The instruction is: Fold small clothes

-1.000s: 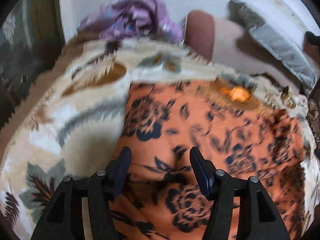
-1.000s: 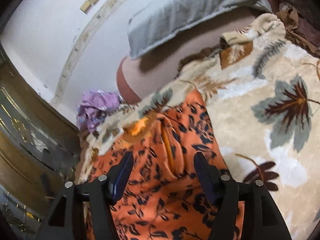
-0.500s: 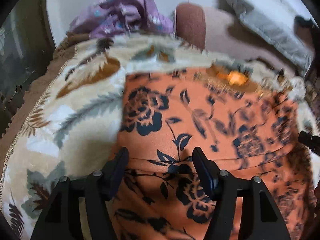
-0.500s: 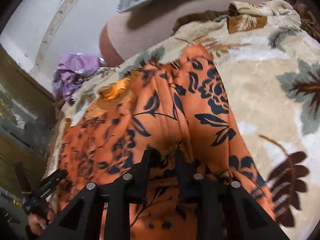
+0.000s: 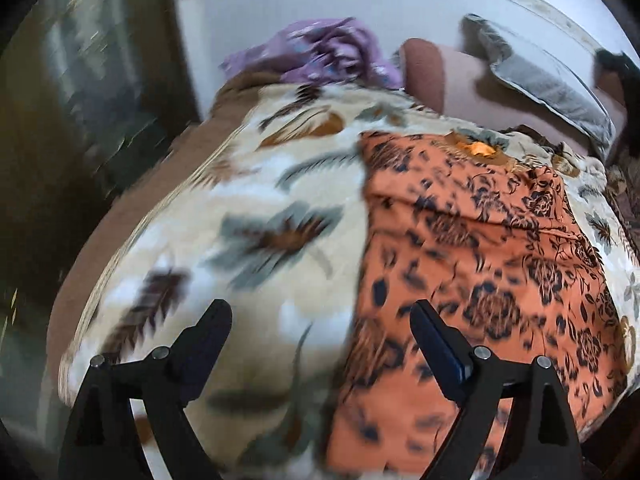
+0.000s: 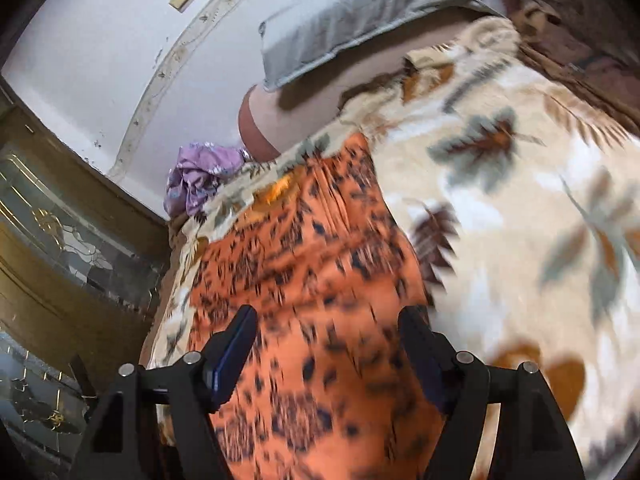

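Observation:
An orange garment with dark blue flowers (image 5: pixel 480 280) lies flat on a cream leaf-patterned blanket (image 5: pixel 248 240), with a fold line across its upper part. My left gripper (image 5: pixel 320 320) hovers above the garment's left edge, its jaws opening, nothing between them. In the right wrist view the same orange garment (image 6: pixel 312 272) stretches away over the blanket (image 6: pixel 520 220). Above its near end hangs my right gripper (image 6: pixel 328 320), jaws also opening and holding no cloth. Both views are motion-blurred.
A crumpled purple garment (image 5: pixel 320 56) lies at the far end of the bed by the white wall. A grey pillow (image 6: pixel 360 12) rests on a pinkish sheet (image 5: pixel 460 80). A dark wooden cabinet with glass (image 6: pixel 60 240) stands left of the bed.
The right gripper, half a second ago pinched on the orange cloth, has let go and pulled back. The left gripper opened wider and swung left, off the garment. The garment lies folded.

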`<state>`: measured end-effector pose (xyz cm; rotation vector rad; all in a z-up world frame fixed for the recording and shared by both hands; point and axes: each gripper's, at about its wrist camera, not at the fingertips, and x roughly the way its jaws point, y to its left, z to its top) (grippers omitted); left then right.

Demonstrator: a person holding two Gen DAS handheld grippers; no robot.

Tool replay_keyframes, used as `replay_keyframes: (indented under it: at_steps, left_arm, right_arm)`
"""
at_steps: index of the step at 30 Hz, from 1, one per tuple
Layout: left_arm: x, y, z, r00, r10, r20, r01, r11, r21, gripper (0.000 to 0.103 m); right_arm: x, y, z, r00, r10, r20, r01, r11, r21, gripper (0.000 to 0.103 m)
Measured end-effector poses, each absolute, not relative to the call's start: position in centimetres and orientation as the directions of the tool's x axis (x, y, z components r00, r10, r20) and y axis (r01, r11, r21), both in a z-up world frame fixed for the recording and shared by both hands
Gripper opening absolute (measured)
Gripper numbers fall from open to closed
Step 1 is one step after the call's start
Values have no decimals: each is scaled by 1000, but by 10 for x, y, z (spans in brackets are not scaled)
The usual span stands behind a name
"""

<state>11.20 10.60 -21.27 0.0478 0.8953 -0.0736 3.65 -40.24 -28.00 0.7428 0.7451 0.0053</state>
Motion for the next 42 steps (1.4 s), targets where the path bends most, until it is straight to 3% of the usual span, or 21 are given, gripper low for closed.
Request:
replay_keyframes:
  at_steps: [10, 17, 20, 21, 22, 23, 24, 25, 27, 32, 34, 36, 37, 38, 39, 40, 41, 42]
  left_arm:
    - [84, 130, -246, 434, -273, -858, 97, 962, -256, 91]
    - [88, 135, -264, 390, -256, -885, 71, 966, -248, 91]
    - [96, 140, -283, 345, -296, -891, 52, 953, -297, 91]
    - [96, 142, -287, 331, -308, -892, 41, 949, -312, 88]
    - [96, 143, -291, 323, -320, -891, 33, 944, -327, 72]
    - [95, 144, -295, 321, -330, -888, 32, 941, -338, 64]
    - [94, 144, -298, 318, -336, -886, 41, 939, -341, 43]
    - [93, 143, -300, 323, -333, -886, 50, 941, -336, 38]
    - [91, 143, -299, 337, -347, -875, 67, 936, -345, 34]
    - [93, 139, -292, 346, -407, -846, 112, 913, -393, 35]
    - [96, 137, -295, 328, -412, -850, 122, 911, -394, 51]
    - [97, 131, -298, 322, -398, -859, 146, 917, -371, 51]
    - [97, 128, -299, 323, -394, -861, 159, 919, -361, 51]
    - [96, 126, -299, 324, -392, -861, 170, 919, -355, 49]
    - [97, 127, -298, 321, -401, -858, 175, 915, -363, 29]
    - [99, 128, -300, 307, -418, -855, 174, 908, -381, 9]
    - [102, 130, -301, 292, -437, -851, 167, 899, -405, 9]
    - [103, 130, -301, 293, -443, -847, 167, 896, -411, 8]
  right_arm:
    - [-23, -386, -337, 651, 345, -676, 340, 664, 666, 72]
    - [-33, -402, -350, 642, 213, -737, 440, 685, 581, 66]
    - [-25, -407, -368, 629, 271, -728, 441, 648, 622, 63]
    - [-21, -405, -376, 617, 309, -724, 435, 632, 641, 55]
    - [-19, -399, -380, 616, 317, -721, 431, 630, 646, 54]
    - [-17, -393, -379, 623, 293, -726, 422, 655, 627, 54]
    - [-15, -387, -377, 619, 281, -733, 410, 680, 608, 54]
    - [-13, -382, -376, 616, 276, -738, 404, 693, 597, 48]
    - [-10, -373, -374, 606, 318, -729, 368, 701, 611, 30]
    - [-12, -370, -370, 589, 294, -753, 360, 738, 570, 30]
    - [-13, -375, -375, 585, 319, -746, 379, 706, 599, 35]
    - [-13, -373, -378, 579, 320, -750, 393, 697, 600, 50]
    - [-12, -369, -376, 584, 313, -749, 373, 716, 590, 53]
    - [-9, -362, -374, 569, 294, -768, 349, 759, 549, 53]
    - [-7, -356, -372, 555, 272, -786, 335, 792, 511, 48]
    - [-4, -352, -370, 540, 254, -802, 327, 815, 478, 26]
    - [-3, -351, -371, 532, 269, -803, 319, 814, 485, 14]
    - [-3, -351, -368, 539, 279, -795, 316, 808, 498, 12]
